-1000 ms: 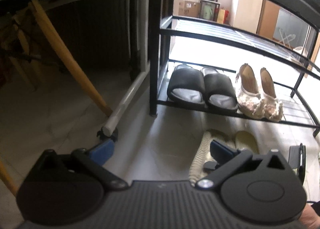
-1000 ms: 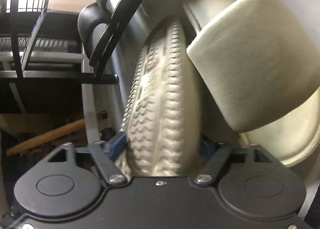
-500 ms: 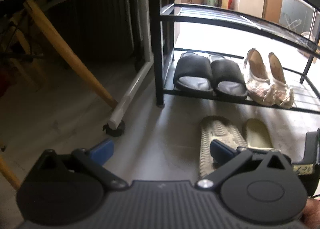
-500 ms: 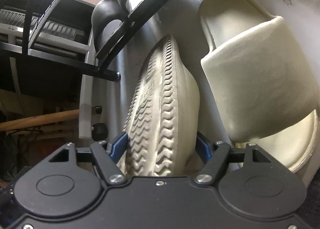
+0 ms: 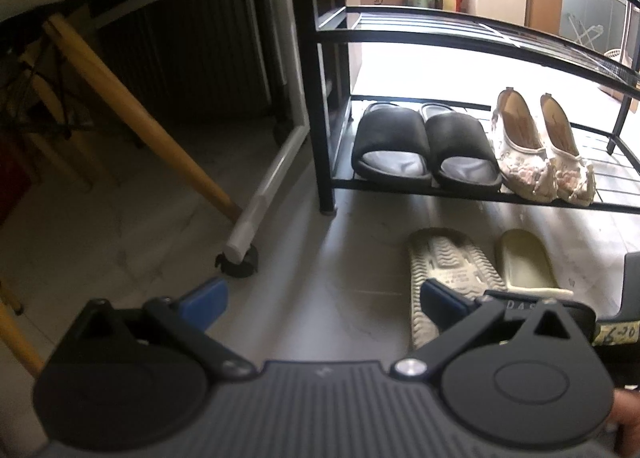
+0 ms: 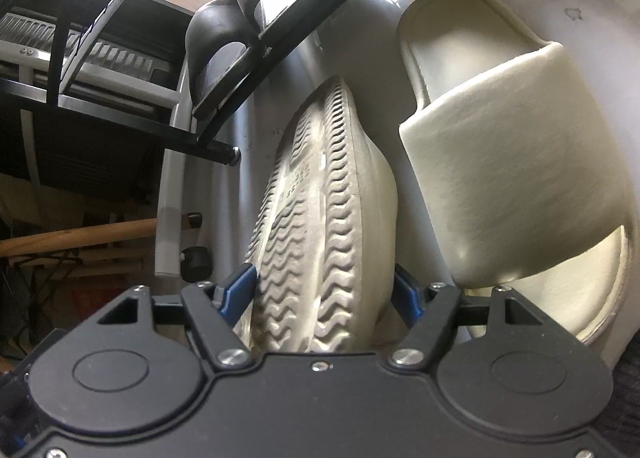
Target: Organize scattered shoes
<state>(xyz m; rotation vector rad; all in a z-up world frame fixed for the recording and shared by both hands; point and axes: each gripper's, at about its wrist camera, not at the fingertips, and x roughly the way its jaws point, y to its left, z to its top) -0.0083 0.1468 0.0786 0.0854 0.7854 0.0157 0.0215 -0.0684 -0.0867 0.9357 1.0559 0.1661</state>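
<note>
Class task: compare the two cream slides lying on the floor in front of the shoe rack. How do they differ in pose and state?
The left cream slide lies sole-up, its wavy tread showing; the right cream slide sits upright, strap and footbed showing. The right gripper has its blue fingers either side of the left cream slide; the right cream slide has nothing around it. Both are the same cream colour, side by side on the floor.

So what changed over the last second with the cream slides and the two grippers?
The right gripper went from pinching the upturned cream slide to jaws spread clear of its sides; it now lies sole-up on the floor. The left gripper drew back, open and empty. The upright cream slide, black slides and rack stayed put.
</note>
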